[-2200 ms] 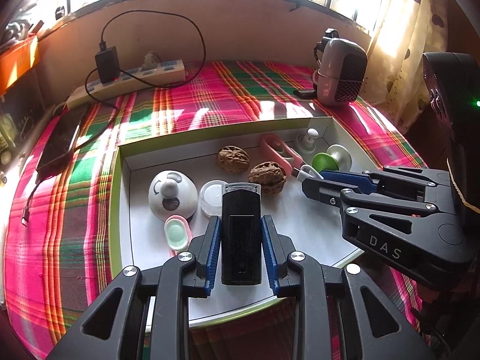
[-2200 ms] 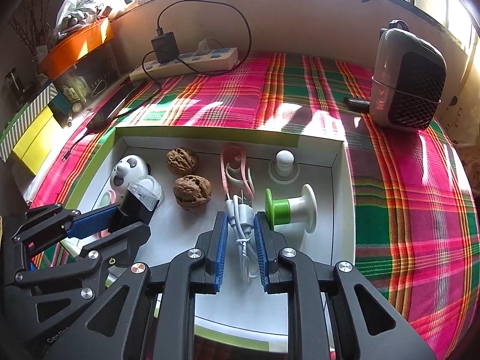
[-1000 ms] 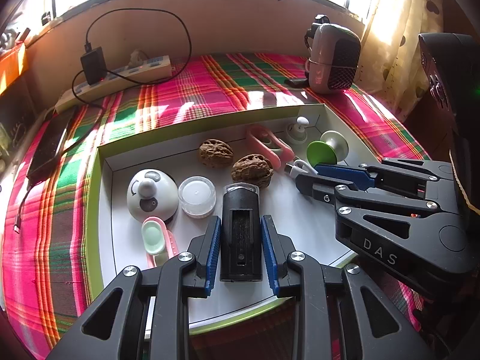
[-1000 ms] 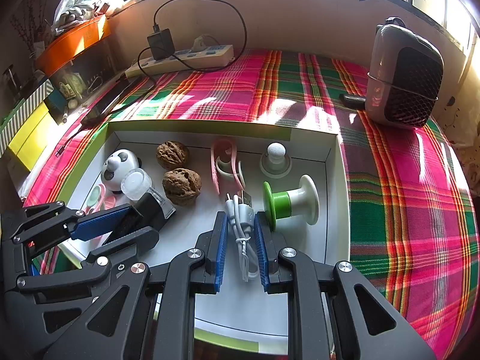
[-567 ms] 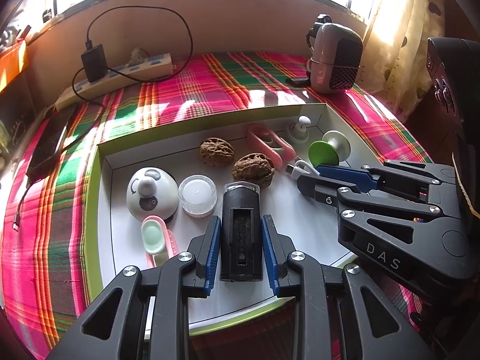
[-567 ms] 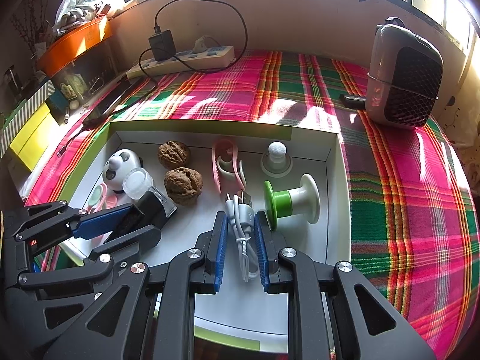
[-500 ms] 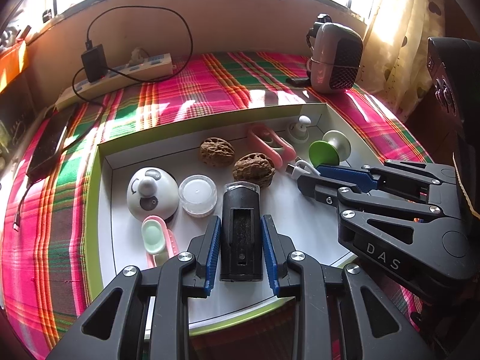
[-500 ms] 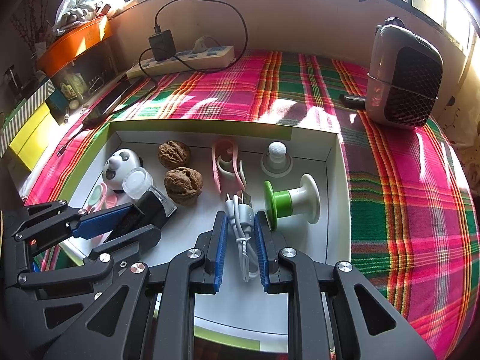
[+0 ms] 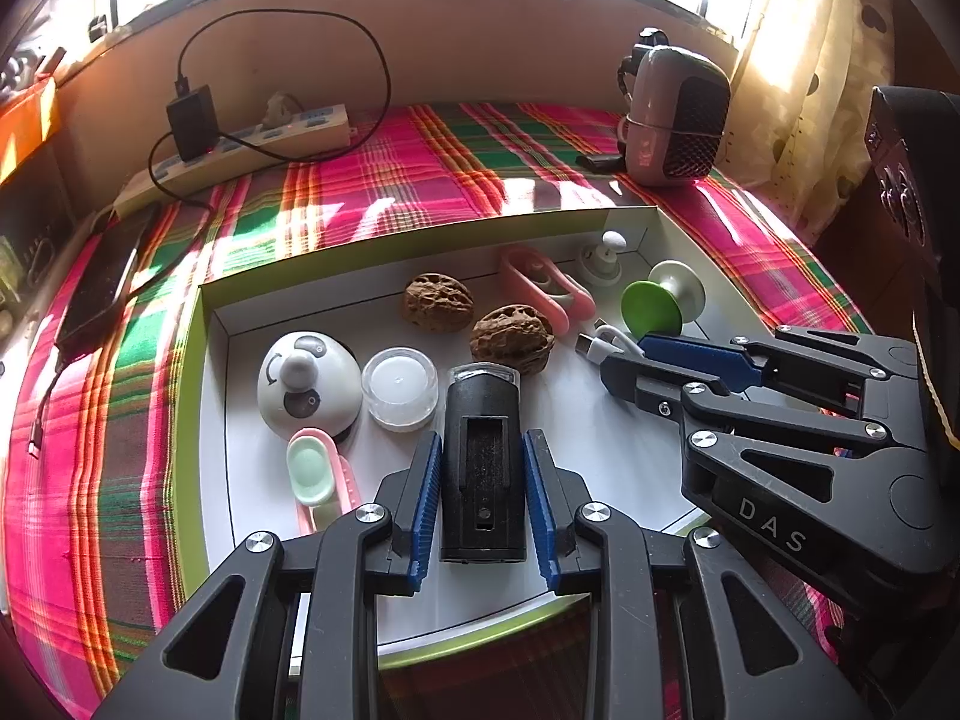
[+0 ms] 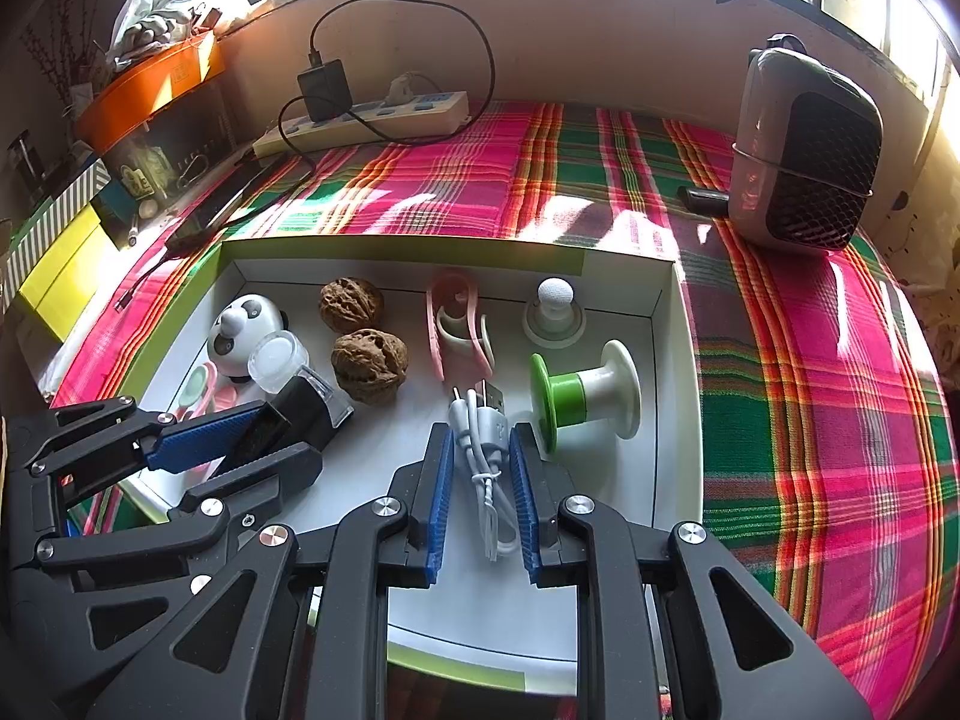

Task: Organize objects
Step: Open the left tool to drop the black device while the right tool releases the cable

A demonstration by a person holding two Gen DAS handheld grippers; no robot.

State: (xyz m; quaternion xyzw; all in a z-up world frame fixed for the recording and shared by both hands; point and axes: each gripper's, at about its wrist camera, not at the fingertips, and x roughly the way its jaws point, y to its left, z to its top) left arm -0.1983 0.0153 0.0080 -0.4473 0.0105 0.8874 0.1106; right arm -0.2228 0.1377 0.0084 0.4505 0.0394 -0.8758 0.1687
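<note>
Window-side table, covered with pink-and-green plaid cloth, sun across it. On the cloth, shallow white cardboard tray with green rim, already full of small things.

Over the near edge of the tray, left gripper and right gripper, side by side, both tilted downward.

In the left gripper, narrow jaws pressed on both sides of the black rectangular plastic box with clear front, low over the tray floor, just beside the round clear plastic cap. Compared with two seconds ago, drawn back a little, so the cap is now uncovered; since one second ago, no visible shift.

In the right gripper, nearly closed jaws pinching the coiled white USB cable, just beside the green-and-white spool; same place as before.

Probably both things at their places, release only missing.
</note>
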